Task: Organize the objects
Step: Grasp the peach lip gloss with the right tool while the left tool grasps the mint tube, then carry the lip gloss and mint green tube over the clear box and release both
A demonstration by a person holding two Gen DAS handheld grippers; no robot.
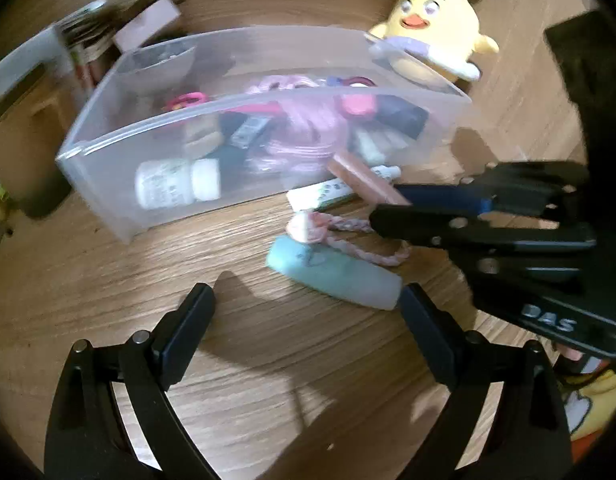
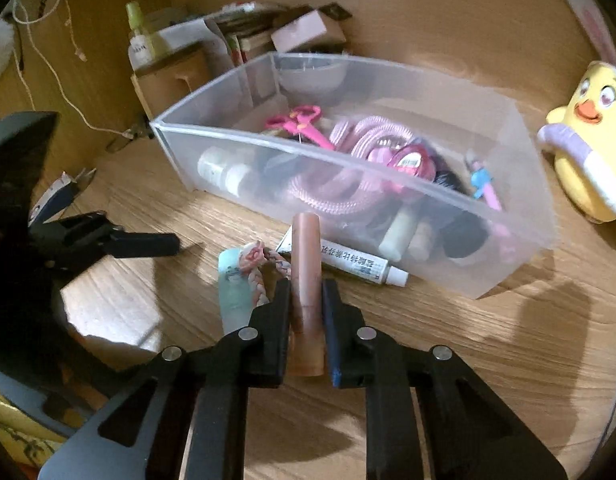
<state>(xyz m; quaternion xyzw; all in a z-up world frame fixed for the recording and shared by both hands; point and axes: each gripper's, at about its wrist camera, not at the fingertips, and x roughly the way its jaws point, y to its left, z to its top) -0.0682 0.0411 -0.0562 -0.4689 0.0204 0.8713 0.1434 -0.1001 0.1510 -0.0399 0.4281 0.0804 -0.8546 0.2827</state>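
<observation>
A clear plastic bin (image 2: 448,80) holds pink scissors, a pink cable, bottles and other small items; it also shows in the left wrist view (image 1: 91,128). My right gripper (image 2: 305,286) is shut on a brown tube (image 2: 305,256), held above the table in front of the bin; the same gripper (image 1: 388,204) and tube (image 1: 360,178) show in the left wrist view. My left gripper (image 1: 308,298) is open and empty, just short of a teal bottle (image 1: 336,274). A pink braided cord (image 1: 348,236) and a white ointment tube (image 2: 356,264) lie beside it.
A yellow chick plush (image 1: 436,28) with rabbit ears stands right of the bin (image 2: 588,152). Books, a pink box (image 2: 308,30) and a small bottle (image 2: 139,40) sit behind the bin on a wooden stand. A cable hangs at the far left.
</observation>
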